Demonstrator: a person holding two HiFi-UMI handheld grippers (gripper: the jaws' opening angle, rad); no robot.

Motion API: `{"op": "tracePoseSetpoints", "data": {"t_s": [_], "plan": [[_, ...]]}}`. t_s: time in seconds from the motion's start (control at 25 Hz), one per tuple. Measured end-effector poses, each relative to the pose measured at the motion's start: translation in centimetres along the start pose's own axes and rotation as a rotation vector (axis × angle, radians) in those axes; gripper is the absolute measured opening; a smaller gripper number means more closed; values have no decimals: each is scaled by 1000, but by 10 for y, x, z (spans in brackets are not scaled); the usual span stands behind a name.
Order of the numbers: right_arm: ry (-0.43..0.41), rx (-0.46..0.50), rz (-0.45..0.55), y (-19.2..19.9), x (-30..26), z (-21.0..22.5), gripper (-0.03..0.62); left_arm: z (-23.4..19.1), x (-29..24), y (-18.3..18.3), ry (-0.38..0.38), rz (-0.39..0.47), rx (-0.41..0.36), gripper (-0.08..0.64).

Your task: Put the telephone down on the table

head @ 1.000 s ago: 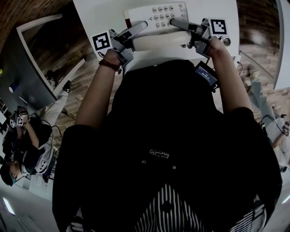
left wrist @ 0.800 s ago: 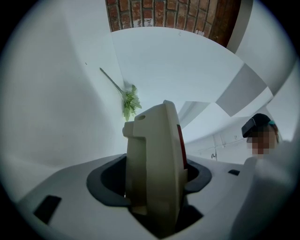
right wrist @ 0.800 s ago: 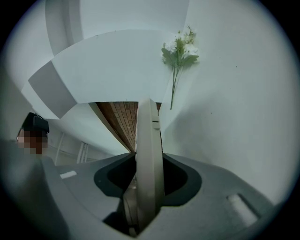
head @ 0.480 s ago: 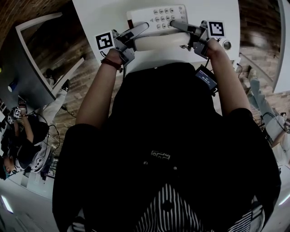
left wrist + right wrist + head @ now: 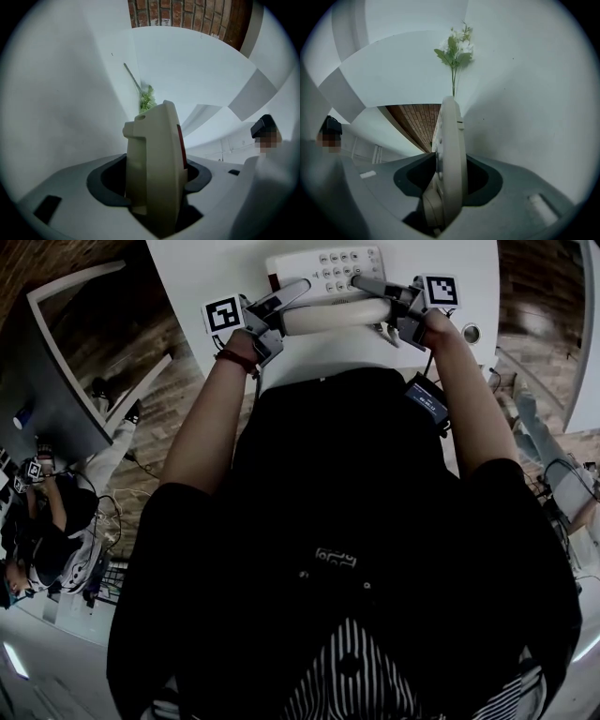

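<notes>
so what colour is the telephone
The telephone is cream or off-white, with a red strip on one face. It shows best in the left gripper view.

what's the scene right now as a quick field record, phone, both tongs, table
telephone: cream desk phone with keypad, handset along its near edge, over the table
left tongs: shut on the telephone's left end
right tongs: shut on the telephone's right end
table: white top
set down: cannot tell whether the phone touches the table
beyond phone: flower sprig
</notes>
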State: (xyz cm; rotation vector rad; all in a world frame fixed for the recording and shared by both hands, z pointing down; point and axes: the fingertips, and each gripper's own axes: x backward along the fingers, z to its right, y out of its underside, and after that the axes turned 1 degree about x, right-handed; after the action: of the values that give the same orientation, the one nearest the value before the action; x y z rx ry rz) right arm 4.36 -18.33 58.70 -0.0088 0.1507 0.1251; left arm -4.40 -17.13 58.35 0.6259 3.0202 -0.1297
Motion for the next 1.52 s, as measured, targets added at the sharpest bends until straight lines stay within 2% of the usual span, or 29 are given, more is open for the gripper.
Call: {"op": "tracePoseSetpoints", "data": {"t_s": [0.2,0.4,0.56,0.76,0.96,1.08,1.52], "plan": [[25,-11,-11,1,0,11,169,-11,-1,4,-17,7,30,285],[42,12,-32,2,-1,21,172,-27,-3,13,-82,-55,-6,279],[74,33,-41,3,0,28,179,-29,-4,18,-100,-64,13,277],[95,45,-30,3,-2,26,198,-33,-3,14,-145,-73,-46,278],[184,77,-24,0,1,30,226,-36,-9,20,-225,-151,-86,276],[234,78,-15,0,1,35,235,-37,-7,20,-253,-168,-95,278],[400,192,-6,-8,3,36,285,-40,-4,17,-314,-124,-152,282]]}}
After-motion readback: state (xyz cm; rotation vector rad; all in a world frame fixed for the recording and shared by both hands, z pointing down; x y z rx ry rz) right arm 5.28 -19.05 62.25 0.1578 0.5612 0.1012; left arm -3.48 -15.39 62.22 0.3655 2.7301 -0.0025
